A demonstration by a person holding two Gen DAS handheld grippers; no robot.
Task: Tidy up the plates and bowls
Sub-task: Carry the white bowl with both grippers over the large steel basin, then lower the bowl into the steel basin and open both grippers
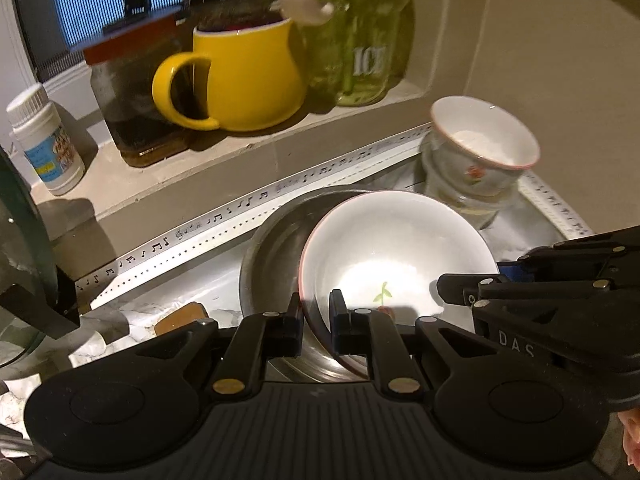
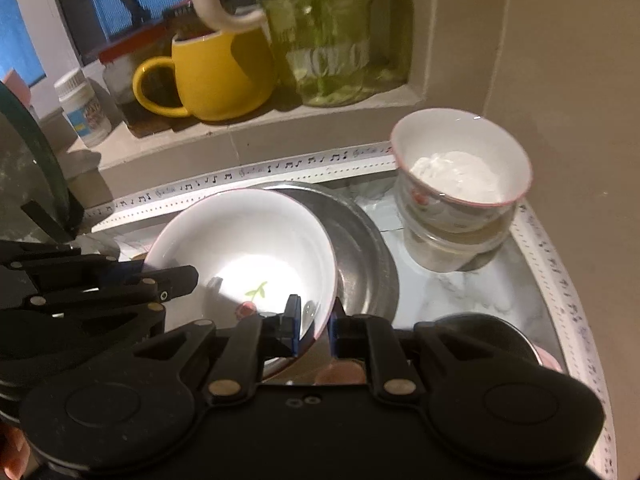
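A white bowl (image 1: 396,256) with a red rim and a small flower print is held tilted over a steel plate (image 1: 272,256). My left gripper (image 1: 316,316) is shut on the bowl's left rim. My right gripper (image 2: 314,320) is shut on the bowl's right rim (image 2: 326,280); the bowl (image 2: 240,248) and the steel plate (image 2: 360,252) also show in the right wrist view. A smaller white bowl (image 1: 484,136) with a flower print sits tilted on a glass container (image 1: 460,196) at the back right, also seen in the right wrist view (image 2: 460,164).
A window ledge behind holds a yellow mug (image 1: 244,76), a green glass jar (image 1: 360,40), a dark jar (image 1: 132,100) and a white bottle (image 1: 44,140). A strip with music notes (image 1: 240,208) edges the marble counter (image 2: 480,280). A dark glass lid (image 1: 24,240) stands at left.
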